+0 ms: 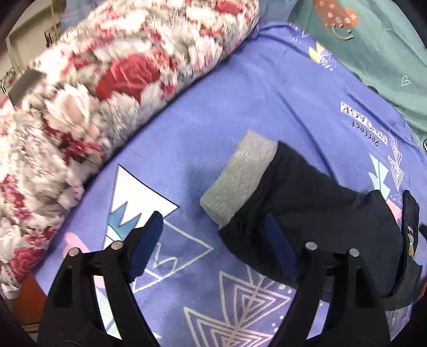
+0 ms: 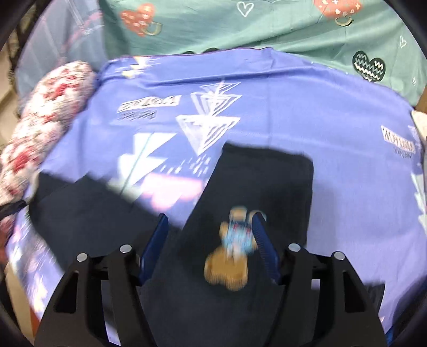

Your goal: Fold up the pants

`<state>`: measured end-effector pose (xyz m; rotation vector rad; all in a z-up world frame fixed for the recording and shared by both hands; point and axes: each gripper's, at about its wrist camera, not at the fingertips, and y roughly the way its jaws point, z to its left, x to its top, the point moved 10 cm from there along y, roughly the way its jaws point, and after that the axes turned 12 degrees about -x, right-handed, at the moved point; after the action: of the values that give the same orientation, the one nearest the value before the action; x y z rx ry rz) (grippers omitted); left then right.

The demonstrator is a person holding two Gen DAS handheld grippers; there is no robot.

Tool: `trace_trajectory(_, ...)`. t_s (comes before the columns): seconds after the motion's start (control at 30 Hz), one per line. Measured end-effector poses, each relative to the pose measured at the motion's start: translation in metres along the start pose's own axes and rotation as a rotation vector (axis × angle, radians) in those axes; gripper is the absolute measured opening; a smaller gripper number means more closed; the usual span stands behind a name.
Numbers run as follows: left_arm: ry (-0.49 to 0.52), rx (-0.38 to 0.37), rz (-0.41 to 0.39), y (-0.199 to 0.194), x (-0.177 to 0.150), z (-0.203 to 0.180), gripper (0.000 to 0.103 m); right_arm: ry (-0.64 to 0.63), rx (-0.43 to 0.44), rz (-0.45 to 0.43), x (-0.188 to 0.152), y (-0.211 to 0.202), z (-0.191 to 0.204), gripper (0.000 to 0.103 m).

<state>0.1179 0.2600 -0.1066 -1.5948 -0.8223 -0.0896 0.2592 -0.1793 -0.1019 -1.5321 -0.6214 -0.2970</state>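
Observation:
Small dark navy pants lie on a purple patterned sheet. In the left wrist view one leg point(image 1: 315, 213) runs right to left and ends in a grey cuff point(image 1: 237, 178). My left gripper point(image 1: 213, 240) is open; its right finger sits over the leg's near edge, its left finger over bare sheet. In the right wrist view the pants point(image 2: 256, 192) spread in two legs, with a brown and blue cartoon patch point(image 2: 232, 251) near the waist. My right gripper point(image 2: 210, 240) is open just above the waist area, fingers either side of the patch. This view is blurred.
A rolled red and white floral blanket point(image 1: 93, 93) lies along the left side of the purple sheet point(image 1: 240, 93). A teal sheet with hearts point(image 2: 240, 24) covers the far side. The floral blanket also shows in the right wrist view point(image 2: 45, 114).

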Motion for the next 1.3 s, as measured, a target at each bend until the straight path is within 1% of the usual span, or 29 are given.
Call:
trace_trajectory(0.07,0.029,-0.008,-0.031,-0.012,-0.001,-0.010,0.084,0.009,-0.049,0.026,0.016,0.023,0.004,0.066)
trace_trajectory(0.1,0.050,-0.012,-0.038,-0.015,-0.003,-0.017,0.085,0.010,-0.068,0.041,0.021,0.034,0.008,0.066)
trace_trajectory(0.17,0.080,-0.024,-0.038,-0.016,-0.010,-0.028,0.086,-0.004,-0.133,0.064,0.030,0.055,0.013,0.066)
trace_trajectory(0.3,0.116,-0.073,0.005,-0.001,-0.029,-0.048,0.086,-0.017,-0.237,0.105,0.037,0.079,0.014,0.066)
trace_trajectory(0.37,0.120,-0.071,0.023,0.009,-0.033,-0.051,0.086,0.010,-0.261,0.126,0.036,0.088,0.007,0.066)
trace_trajectory(0.4,0.117,-0.068,0.033,0.015,-0.034,-0.051,0.086,0.020,-0.253,0.123,0.036,0.090,0.005,0.066)
trace_trajectory(0.43,0.109,-0.069,0.042,0.020,-0.035,-0.051,0.086,0.027,-0.250,0.117,0.037,0.091,0.003,0.062)
trace_trajectory(0.47,0.100,-0.070,0.056,0.026,-0.036,-0.050,0.086,0.028,-0.251,0.108,0.038,0.090,-0.001,0.046)
trace_trajectory(0.53,0.080,-0.063,0.081,0.036,-0.038,-0.045,0.086,0.040,-0.243,0.107,0.037,0.088,-0.007,0.022)
trace_trajectory(0.57,0.070,-0.063,0.089,0.039,-0.039,-0.042,0.086,0.058,-0.222,0.112,0.036,0.086,-0.011,0.012)
trace_trajectory(0.63,0.039,-0.068,0.110,0.047,-0.042,-0.037,0.086,0.093,-0.197,0.112,0.032,0.079,-0.021,0.010)
trace_trajectory(0.73,0.007,-0.083,0.125,0.053,-0.045,-0.032,0.087,0.141,-0.164,0.069,0.032,0.053,-0.038,0.009)
trace_trajectory(0.8,0.013,-0.081,0.126,0.055,-0.045,-0.032,0.088,0.189,-0.127,0.000,0.032,0.016,-0.056,0.009)
trace_trajectory(0.9,0.033,-0.065,0.124,0.055,-0.044,-0.033,0.088,0.246,-0.101,-0.096,0.026,-0.036,-0.084,0.009)
trace_trajectory(0.93,0.042,-0.059,0.122,0.055,-0.043,-0.034,0.088,0.269,-0.089,-0.127,0.022,-0.054,-0.094,0.009)
trace_trajectory(1.0,0.058,-0.043,0.119,0.058,-0.040,-0.037,0.089,0.323,-0.073,-0.181,0.001,-0.092,-0.119,0.009)
trace_trajectory(1.03,0.063,-0.035,0.117,0.061,-0.038,-0.039,0.090,0.349,-0.063,-0.195,-0.013,-0.106,-0.130,0.009)
trace_trajectory(1.1,0.072,-0.024,0.115,0.063,-0.035,-0.040,0.090,0.391,-0.048,-0.195,-0.039,-0.121,-0.145,0.009)
trace_trajectory(1.2,0.081,-0.011,0.114,0.065,-0.032,-0.042,0.090,0.463,-0.020,-0.145,-0.088,-0.124,-0.165,0.008)
trace_trajectory(1.3,0.091,0.000,0.116,0.066,-0.031,-0.042,0.090,0.514,0.004,-0.057,-0.137,-0.106,-0.169,0.008)
